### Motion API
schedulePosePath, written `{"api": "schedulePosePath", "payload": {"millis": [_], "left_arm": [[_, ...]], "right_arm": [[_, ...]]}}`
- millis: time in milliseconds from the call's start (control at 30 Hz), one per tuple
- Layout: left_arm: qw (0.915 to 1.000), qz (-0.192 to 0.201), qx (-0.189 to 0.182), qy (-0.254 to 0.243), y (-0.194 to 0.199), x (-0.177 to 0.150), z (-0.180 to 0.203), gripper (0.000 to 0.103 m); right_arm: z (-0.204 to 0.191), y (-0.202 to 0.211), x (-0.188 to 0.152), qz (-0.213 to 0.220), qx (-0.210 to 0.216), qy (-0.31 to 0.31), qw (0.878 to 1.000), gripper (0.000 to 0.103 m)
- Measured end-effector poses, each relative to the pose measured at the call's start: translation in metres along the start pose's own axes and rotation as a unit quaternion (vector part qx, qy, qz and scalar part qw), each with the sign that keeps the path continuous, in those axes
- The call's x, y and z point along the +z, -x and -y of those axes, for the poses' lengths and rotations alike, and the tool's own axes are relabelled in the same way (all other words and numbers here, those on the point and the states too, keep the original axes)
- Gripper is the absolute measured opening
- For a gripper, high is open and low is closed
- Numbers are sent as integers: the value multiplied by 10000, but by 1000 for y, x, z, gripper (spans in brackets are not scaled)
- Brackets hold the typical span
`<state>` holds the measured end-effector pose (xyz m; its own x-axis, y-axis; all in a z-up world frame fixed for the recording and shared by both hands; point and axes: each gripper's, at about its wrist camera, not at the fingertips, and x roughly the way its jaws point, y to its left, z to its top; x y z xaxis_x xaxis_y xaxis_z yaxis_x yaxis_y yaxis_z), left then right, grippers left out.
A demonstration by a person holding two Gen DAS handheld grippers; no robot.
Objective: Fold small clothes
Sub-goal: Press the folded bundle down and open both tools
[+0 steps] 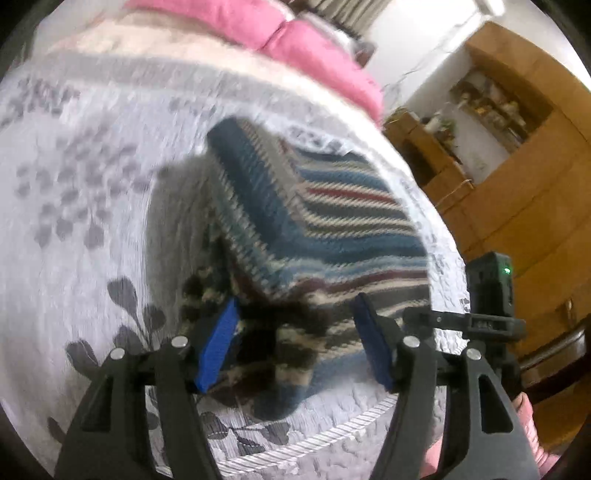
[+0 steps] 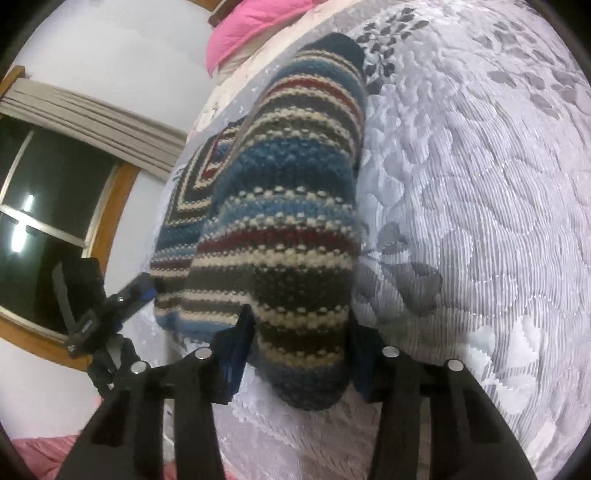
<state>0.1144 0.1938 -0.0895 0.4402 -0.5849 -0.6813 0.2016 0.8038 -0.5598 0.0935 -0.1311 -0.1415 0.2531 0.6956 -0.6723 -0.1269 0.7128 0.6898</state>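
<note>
The left hand-held gripper (image 1: 295,345) has its blue-padded fingers (image 1: 218,350) spread wide apart, straddling the near edge of a striped knitted garment in blue, cream, grey and dark red wool (image 1: 325,221); the left pad sits against or just above the knit, but motion blur makes it impossible to say whether it touches. Nothing is pinched between these fingers. The right hand-held gripper (image 2: 299,347) also stands open, its dark blue pads (image 2: 236,343) on either side of a thick folded part of the same garment (image 2: 288,221) — the wool fills the gap and seems to brush both pads, though I cannot tell whether they press on it. The garment lies on a bed covered by a pale grey quilted bedspread with a darker leaf pattern (image 2: 480,221), with one portion folded over the rest, its stripes running at an angle to those beneath. In the left view the other gripper's black body with a small green light (image 1: 491,291) shows at the right edge of the garment. Pink pillows (image 1: 295,33) lie at the far end of the bed. Beyond the bed stand a wooden cabinet with open shelves (image 1: 517,155) and, in the right view, a wood-framed dark window (image 2: 55,206) under a beige blind.
</note>
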Motion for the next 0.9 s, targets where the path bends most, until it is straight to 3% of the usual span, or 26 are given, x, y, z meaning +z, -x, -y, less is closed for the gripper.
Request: {"api": "schedulePosePath", "payload": {"millis": [100,200,367,767,867,900], "left_arm": [[9995,-243,163,148,-10,-5,-8,36],[9990,-307,315,92,-11,-5,-10,27],[9988,-361,317,111,-12,-4,-23,24],[9993,-302,65,231,-15,-14,-35,25],[9993,-249,97,260,-10,-17,-31,27],[9994,-222,132,238,-7,-18,-26,30]], "right_arm": [[-6,6,-1,20,129,-54,9999,27],[-22,19,-4,79,-30,220,9997,25],[-29,8,-8,-32,-506,489,9975,24],[-7,-7,-20,130,-630,160,9978,29],[-14,-7,-22,239,-732,149,9969,37],[-18,-7,-23,275,-774,154,9965,45]]}}
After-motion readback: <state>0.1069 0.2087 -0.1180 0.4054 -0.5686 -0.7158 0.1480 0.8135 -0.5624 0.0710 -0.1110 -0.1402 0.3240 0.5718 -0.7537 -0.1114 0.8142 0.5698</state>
